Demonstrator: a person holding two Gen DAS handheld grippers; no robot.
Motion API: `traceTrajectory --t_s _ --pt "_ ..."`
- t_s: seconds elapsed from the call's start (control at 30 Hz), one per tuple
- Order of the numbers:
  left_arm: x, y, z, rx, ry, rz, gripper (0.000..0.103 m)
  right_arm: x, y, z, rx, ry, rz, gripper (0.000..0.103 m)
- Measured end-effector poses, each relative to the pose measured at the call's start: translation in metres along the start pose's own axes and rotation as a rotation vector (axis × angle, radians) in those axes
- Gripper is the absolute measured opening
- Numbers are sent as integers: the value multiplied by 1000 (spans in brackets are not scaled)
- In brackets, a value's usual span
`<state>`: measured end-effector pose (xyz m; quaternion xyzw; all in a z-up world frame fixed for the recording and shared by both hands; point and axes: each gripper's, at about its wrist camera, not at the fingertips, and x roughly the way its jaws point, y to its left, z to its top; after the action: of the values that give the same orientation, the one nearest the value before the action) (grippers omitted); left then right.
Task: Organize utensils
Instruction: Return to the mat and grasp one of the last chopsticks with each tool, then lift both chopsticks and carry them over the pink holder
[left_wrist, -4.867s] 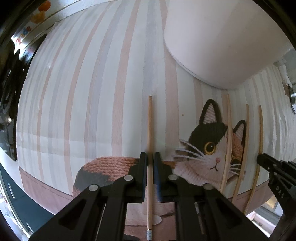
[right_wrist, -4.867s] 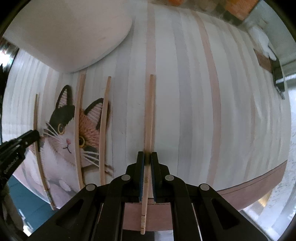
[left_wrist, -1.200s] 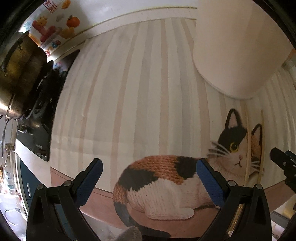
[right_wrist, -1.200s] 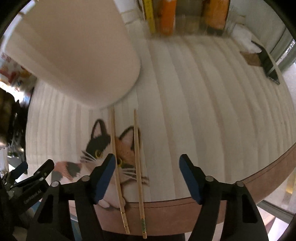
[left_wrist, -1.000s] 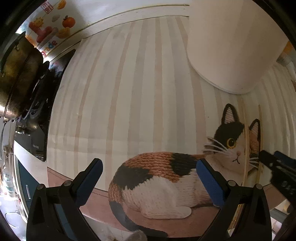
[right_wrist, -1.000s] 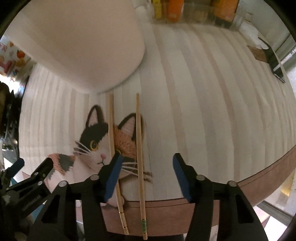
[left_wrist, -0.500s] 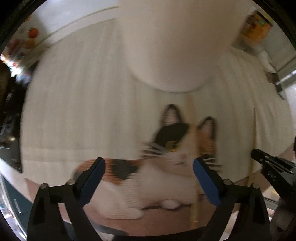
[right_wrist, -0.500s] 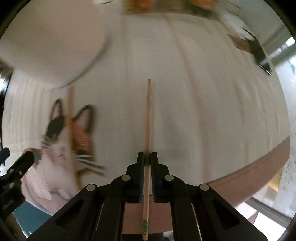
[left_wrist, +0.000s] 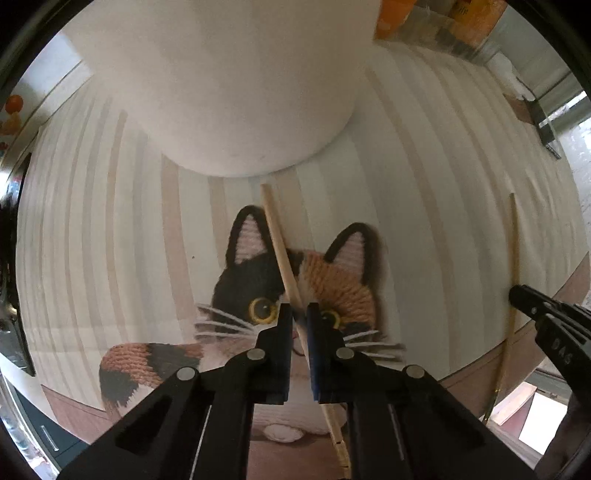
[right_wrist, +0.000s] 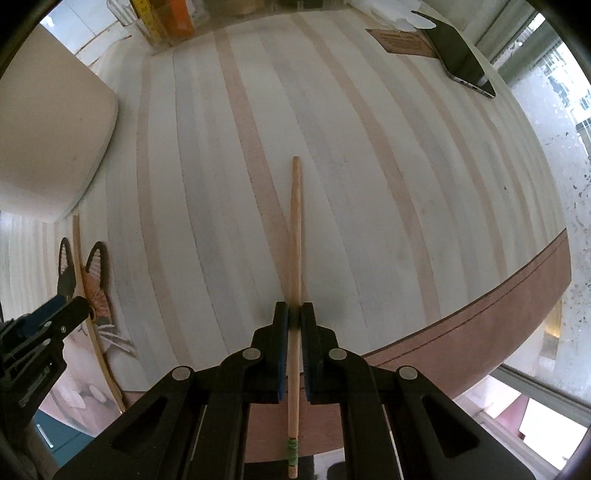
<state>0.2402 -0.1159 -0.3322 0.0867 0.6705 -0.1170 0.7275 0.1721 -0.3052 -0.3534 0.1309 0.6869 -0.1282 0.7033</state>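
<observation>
Left wrist view: left tongs (left_wrist: 298, 314) have just closed on a wooden chopstick (left_wrist: 280, 251), which lies tilted across the cat picture (left_wrist: 325, 280) on the striped mat (left_wrist: 110, 221), its far tip just beside the white container (left_wrist: 229, 92). Right wrist view: right tongs (right_wrist: 294, 314) clamped on a second chopstick (right_wrist: 294, 229) with a green band near its end, over the bench mat.

**Striped mat, cat print, bright window**

Table's covered by a striped mat (right_wrist: 332, 129) with a knitted-look calico cat (left_wrist: 295, 295) printed on it. Brown table edge (right_wrist: 498, 325) shows below. Daylight through a speckled window (right_wrist: 561, 122) on the right; phone (right_wrist: 461, 55) lying nearby.
</observation>
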Motion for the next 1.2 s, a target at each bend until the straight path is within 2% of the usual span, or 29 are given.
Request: traceTrajectory --t_s 0.23,0.47,0.63,0.7,0.77,0.87,1.03,1.2 --pt "-5 44 -26 -78 -8 45 4 -1 32 0 -27 -14 -9 7" --pt "-6 88 -57 -180 14 52 4 -4 84 -15 -121 -9 63 7" --pt "-9 116 -64 -195 28 27 7 -6 134 -29 -221 6 112 7" --pt "-8 118 -61 -196 25 30 8 -3 148 -33 -260 25 100 7" --pt "-4 105 -55 -188 22 32 8 -7 160 -35 -309 15 51 7" --pt "4 105 -54 -191 21 26 8 -10 164 -36 -301 31 48 7" --pt "4 99 -51 -165 12 29 5 -9 157 -10 -297 47 43 7" --pt "3 88 -47 -99 5 62 5 -6 181 1 -340 27 -1 7"
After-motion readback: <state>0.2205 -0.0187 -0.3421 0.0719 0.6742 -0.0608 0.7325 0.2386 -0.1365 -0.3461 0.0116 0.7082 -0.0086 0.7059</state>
